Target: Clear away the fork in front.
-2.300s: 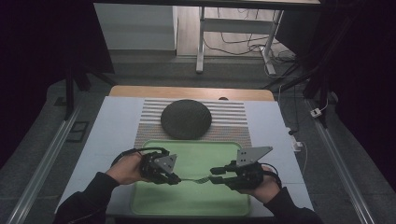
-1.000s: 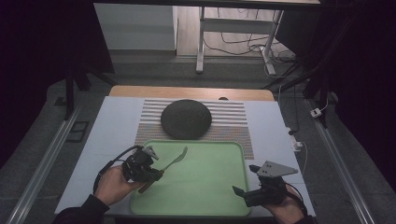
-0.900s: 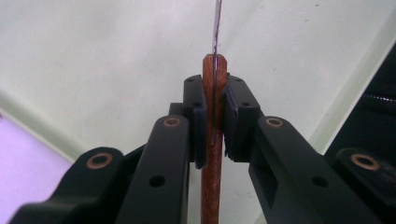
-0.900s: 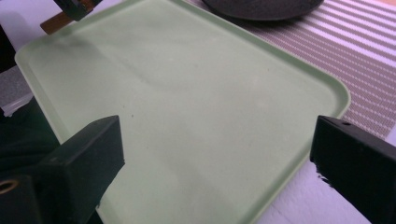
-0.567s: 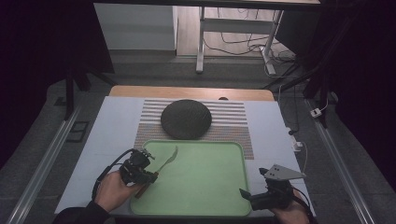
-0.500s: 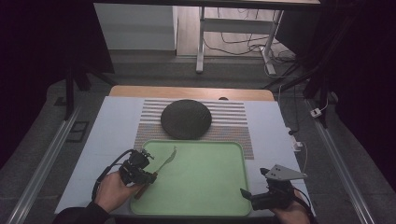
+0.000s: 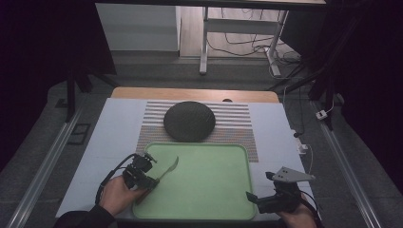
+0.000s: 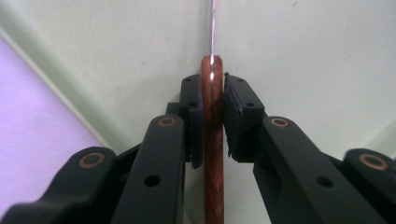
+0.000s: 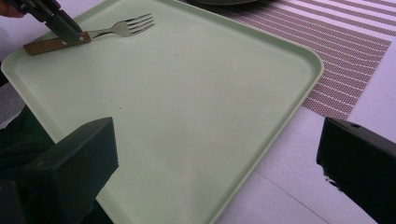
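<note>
1. Left gripper point(image 7: 153, 180): positioned over the left edge of the pale green rectangular plastic tray point(image 7: 209, 190), held in the person's left hand point(image 7: 116, 194).
2. Left fingers point(image 8: 195, 122): nearly closed, set on either side of the brown wooden handle of the metal fork point(image 8: 213, 140); left pad against the wood, right pad just beside it with a thin gap visible. Jaws just eased slightly wider, fork between them.
3. Wooden-handled metal fork point(image 7: 167, 169): lying low on the tray near its left edge, handle toward the near-left corner, tines point(image 9: 135, 24) pointing toward the far side of the tray.
4. Right gripper point(image 7: 252, 198): held at the near-right corner of the tray, in the person's right hand point(image 7: 297, 216).
5. Right fingers point(image 9: 70, 163): spread wide, nothing between them; bare tray surface visible in the gap.
6. Tray: placed at the near edge of the tabletop point(image 7: 119, 128), far edge resting on the brown-and-white striped woven placemat point(image 7: 237, 123).
7. Dark round flat plate point(image 7: 189, 121): on the placemat, just beyond the far edge of the tray, well apart from both grippers.
</note>
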Available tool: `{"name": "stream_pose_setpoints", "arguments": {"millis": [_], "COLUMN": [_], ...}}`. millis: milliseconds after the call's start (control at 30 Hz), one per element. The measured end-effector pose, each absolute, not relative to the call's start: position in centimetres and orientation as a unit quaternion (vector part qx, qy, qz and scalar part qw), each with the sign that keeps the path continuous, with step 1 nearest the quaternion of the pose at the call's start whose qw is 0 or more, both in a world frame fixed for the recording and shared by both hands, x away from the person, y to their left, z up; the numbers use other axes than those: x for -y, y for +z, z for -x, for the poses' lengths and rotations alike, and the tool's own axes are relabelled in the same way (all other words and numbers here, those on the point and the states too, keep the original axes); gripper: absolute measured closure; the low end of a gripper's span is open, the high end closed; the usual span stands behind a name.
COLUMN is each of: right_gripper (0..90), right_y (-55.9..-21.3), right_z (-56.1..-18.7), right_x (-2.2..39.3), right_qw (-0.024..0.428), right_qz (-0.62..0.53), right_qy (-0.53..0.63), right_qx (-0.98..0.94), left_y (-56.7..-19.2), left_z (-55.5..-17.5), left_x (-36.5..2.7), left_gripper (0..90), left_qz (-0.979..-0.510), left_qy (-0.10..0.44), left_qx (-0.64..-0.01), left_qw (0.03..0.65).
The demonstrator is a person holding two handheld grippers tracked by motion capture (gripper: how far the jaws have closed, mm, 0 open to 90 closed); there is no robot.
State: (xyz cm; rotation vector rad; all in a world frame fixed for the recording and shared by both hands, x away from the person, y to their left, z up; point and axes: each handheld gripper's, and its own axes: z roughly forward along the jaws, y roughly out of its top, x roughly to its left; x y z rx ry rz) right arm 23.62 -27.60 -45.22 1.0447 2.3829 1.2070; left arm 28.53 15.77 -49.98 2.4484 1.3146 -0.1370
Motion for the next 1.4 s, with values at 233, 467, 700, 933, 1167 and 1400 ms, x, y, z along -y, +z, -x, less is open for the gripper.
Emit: {"name": "stream_pose_setpoints", "arguments": {"millis": [233, 467, 700, 933, 1167, 1400], "right_gripper": [0.0, 0.0, 0.0, 0.0, 0.0, 0.0], "right_y": [-45.2, -45.3, -45.3, -45.4, -45.4, -45.4], "right_z": [-23.7, -23.8, -23.9, -23.9, -23.9, -23.9], "right_x": [27.6, 27.5, 27.5, 27.4, 27.4, 27.4], "right_qw": [0.131, 0.13, 0.13, 0.13, 0.128, 0.126], "right_qz": [-0.362, -0.362, -0.365, -0.365, -0.367, -0.365], "right_qy": [0.416, 0.411, 0.408, 0.405, 0.402, 0.401], "right_qx": [-0.824, -0.827, -0.827, -0.828, -0.829, -0.83], "left_y": [-48.7, -48.1, -48.3, -49.1, -50.2, -50.4], "left_z": [-28.9, -30.5, -31.7, -33.0, -34.5, -34.6], "left_x": [-16.2, -16.3, -15.7, -15.2, -14.9, -14.3], "left_gripper": [76.8, 88.4, 88.6, 88.6, 88.6, 88.6], "left_qz": [-0.86, -0.86, -0.863, -0.865, -0.862, -0.864], "left_qy": [-0.035, -0.03, -0.024, -0.024, -0.024, -0.021], "left_qx": [-0.456, -0.434, -0.417, -0.408, -0.41, -0.409], "left_qw": [0.224, 0.266, 0.284, 0.29, 0.297, 0.292]}}
